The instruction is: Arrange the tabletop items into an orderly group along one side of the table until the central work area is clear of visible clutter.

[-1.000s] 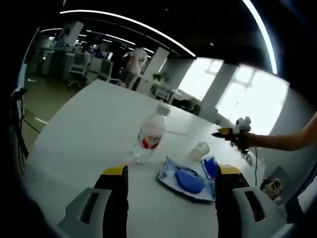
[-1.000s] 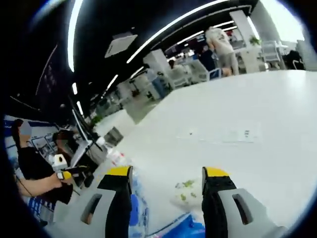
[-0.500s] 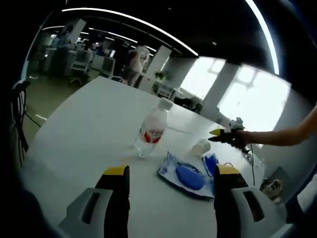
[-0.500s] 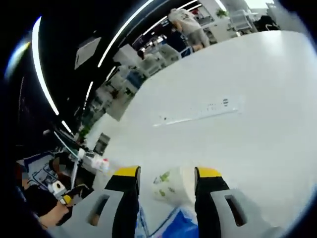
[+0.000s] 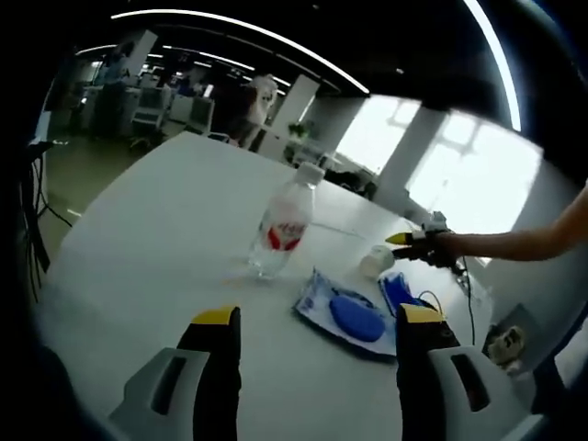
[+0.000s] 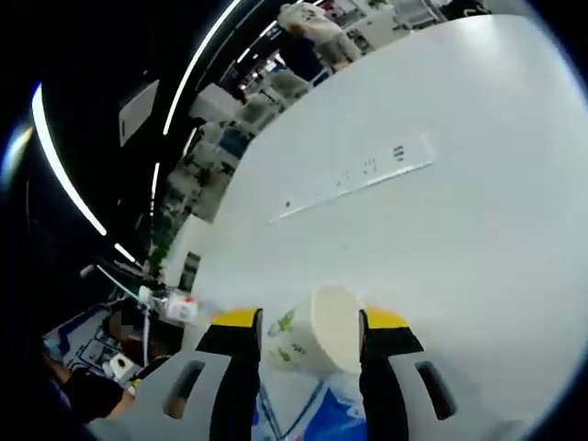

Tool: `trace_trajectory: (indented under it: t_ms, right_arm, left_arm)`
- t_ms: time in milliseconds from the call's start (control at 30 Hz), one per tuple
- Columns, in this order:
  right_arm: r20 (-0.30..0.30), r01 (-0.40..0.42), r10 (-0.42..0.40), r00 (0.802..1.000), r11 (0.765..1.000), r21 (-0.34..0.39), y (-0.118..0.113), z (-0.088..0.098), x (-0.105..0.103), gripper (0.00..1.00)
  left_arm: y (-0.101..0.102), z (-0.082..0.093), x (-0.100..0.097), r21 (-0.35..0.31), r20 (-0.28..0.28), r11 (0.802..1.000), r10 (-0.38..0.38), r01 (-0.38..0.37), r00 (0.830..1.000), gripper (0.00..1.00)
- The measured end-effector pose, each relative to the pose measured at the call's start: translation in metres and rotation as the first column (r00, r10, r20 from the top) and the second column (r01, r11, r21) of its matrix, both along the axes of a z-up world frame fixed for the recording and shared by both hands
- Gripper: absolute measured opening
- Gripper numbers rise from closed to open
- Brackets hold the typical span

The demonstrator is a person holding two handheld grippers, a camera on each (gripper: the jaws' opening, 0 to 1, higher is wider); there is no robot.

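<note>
Open office, bright windows, strip lights.

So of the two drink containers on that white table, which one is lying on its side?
The white paper cup, lying tipped between the right gripper jaws, its open mouth showing. The clear water bottle with the red label stands upright on the table.

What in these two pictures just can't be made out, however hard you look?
- Left gripper view: the bottle label's wording is too small and blurred.
- Left gripper view: the small object at the table's far right edge is too blurred to identify.
- Right gripper view: whether the fingers touch the paper cup can't be told; the cup's base is hidden behind them.
</note>
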State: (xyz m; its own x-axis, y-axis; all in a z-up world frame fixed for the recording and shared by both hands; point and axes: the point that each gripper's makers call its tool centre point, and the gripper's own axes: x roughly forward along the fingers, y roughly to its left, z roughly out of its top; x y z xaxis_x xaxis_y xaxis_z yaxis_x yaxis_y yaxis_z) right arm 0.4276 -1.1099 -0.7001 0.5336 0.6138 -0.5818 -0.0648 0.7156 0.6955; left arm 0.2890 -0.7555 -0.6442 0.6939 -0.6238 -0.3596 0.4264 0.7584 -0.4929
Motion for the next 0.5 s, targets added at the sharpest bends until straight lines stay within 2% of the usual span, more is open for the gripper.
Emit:
trace_trajectory:
  t_ms: [67, 200, 267, 333, 500]
  right_arm:
    - [-0.005, -0.021, 0.021, 1.0, 1.0, 0.005, 0.003, -0.003, -0.002, 0.32]
    - [0.005, -0.034, 0.034, 0.999, 0.999, 0.019, 0.006, -0.002, -0.002, 0.14]
    - [0.03, -0.049, 0.048, 0.998, 0.999, 0.018, 0.008, 0.0, 0.0, 0.07]
    - [0.033, -0.055, 0.055, 0.998, 0.998, 0.011, 0.01, 0.001, 0.001, 0.05]
    - [0.091, -0.083, 0.083, 0.992, 0.997, -0.006, 0.013, 0.006, 0.005, 0.04]
  left_arm:
    - [0.001, -0.002, 0.001, -0.003, -0.002, 1.0, 0.01, -0.01, 1.0, 0.67]
    - [0.0, -0.004, -0.001, -0.009, -0.011, 1.0, 0.012, -0.012, 1.0, 0.68]
    - [0.0, -0.006, -0.003, 0.004, -0.016, 1.0, 0.005, -0.005, 1.0, 0.69]
    - [0.0, -0.007, -0.004, 0.022, -0.019, 1.0, -0.004, 0.005, 1.0, 0.69]
    - [0.001, -0.008, -0.009, 0.034, -0.025, 0.999, -0.018, 0.019, 1.0, 0.7]
